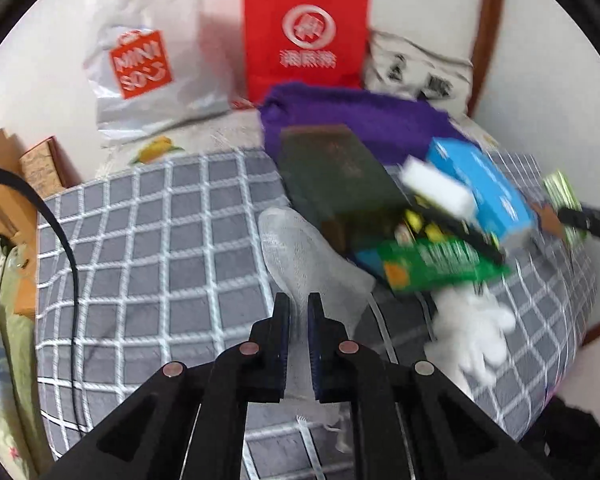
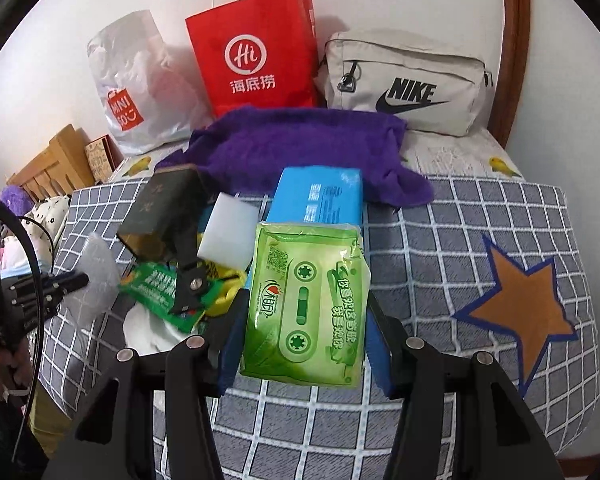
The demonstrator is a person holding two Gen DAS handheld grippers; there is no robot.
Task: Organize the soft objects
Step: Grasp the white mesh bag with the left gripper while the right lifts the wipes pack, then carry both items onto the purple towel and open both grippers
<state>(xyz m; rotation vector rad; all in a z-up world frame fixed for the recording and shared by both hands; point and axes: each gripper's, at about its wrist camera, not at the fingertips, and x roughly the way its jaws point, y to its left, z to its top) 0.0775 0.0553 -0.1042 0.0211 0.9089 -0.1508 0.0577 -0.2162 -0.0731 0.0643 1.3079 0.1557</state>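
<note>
My left gripper [image 1: 298,304] is shut on a grey-white sock [image 1: 300,256] and holds it above the checked bedspread [image 1: 160,240]; the sock also shows in the right wrist view [image 2: 94,280]. My right gripper [image 2: 304,316] is shut on a light green tissue pack [image 2: 306,304] over the bedspread [image 2: 440,260]. A purple towel [image 2: 300,144] lies at the back. A white sponge block [image 2: 230,232], a blue tissue pack [image 2: 318,196] and a white glove [image 1: 472,332] sit in the pile.
A dark green box [image 2: 160,208], a green packet [image 2: 160,284] and a yellow item [image 2: 228,284] lie in the pile. A red paper bag [image 2: 256,48], a silver Miniso bag [image 2: 136,80] and a beige Nike bag [image 2: 404,80] stand against the wall.
</note>
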